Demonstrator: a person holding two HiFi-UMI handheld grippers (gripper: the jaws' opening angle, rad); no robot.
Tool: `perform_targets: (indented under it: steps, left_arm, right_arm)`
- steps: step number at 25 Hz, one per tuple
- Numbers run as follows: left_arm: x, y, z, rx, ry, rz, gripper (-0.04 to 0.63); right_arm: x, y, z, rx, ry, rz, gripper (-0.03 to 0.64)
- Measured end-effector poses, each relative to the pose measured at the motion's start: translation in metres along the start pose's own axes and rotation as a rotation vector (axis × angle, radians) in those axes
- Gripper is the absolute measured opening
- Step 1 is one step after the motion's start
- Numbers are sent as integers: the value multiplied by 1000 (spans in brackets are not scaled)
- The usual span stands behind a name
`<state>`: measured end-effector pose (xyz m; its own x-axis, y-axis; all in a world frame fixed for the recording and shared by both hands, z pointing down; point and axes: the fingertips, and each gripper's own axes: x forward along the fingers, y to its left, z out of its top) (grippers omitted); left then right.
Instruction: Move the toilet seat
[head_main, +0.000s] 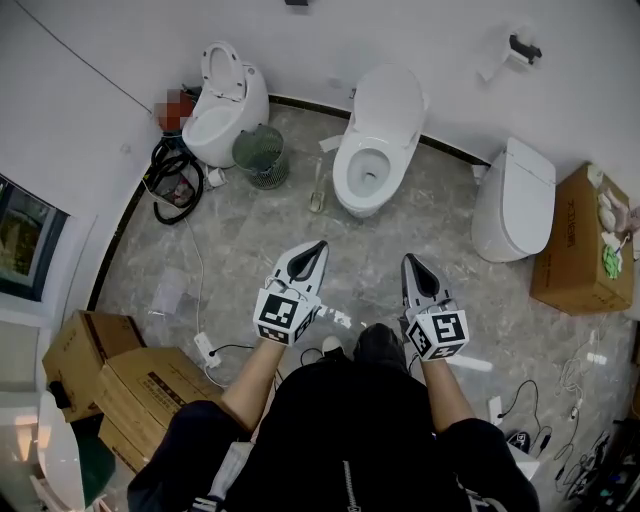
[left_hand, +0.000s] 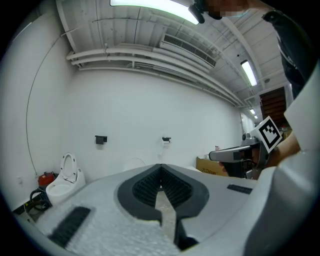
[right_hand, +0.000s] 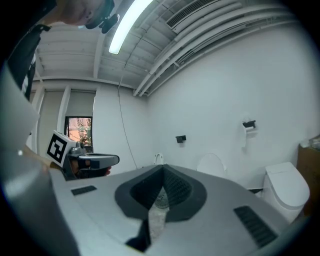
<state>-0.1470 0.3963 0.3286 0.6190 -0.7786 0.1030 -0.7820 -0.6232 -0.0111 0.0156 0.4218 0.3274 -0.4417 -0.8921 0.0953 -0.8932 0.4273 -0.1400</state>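
Risk: left gripper (head_main: 316, 248) and right gripper (head_main: 411, 264) are both pinched together, empty. Toilet seat (head_main: 345, 168) looks down on the middle toilet's bowl, well ahead of you. Reach it like that and you'll shove the rim, not grip it.

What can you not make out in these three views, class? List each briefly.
Middle toilet, left gripper view: left claw hides all but its lid top.
Red object, head view: part mosaicked, too small to name.
Cardboard box print, head view: too small to read.
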Motion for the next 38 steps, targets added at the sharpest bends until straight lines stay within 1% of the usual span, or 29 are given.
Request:
perform_targets:
  steps: [7,15,21,24,30,34,38]
  left_arm:
    - [45,37,-8,-14,15,-26,3]
    - [128,94,-10,-15,39,-20,3]
    - [213,142,-10,-13,68,-7,3]
    - [260,165,-7,-7,70,1,3]
    - [336,200,5,-3,79,17,3]
    - [368,222,17,-2,64,18,3]
    - [396,239,22,-14,71,4,2]
  right_arm:
    - [47,-21,-7,21,26,-37,3]
    - [138,-65,-11,42,57,-20,3]
    - [225,-118,-1,54,70,4,3]
    - [266,-149,9,48,69,15,3]
    - [332,-202,28,34,75,39,3]
    - [366,-217,39,32,66,42,3]
    - [389,-226,47,35,55,27,3]
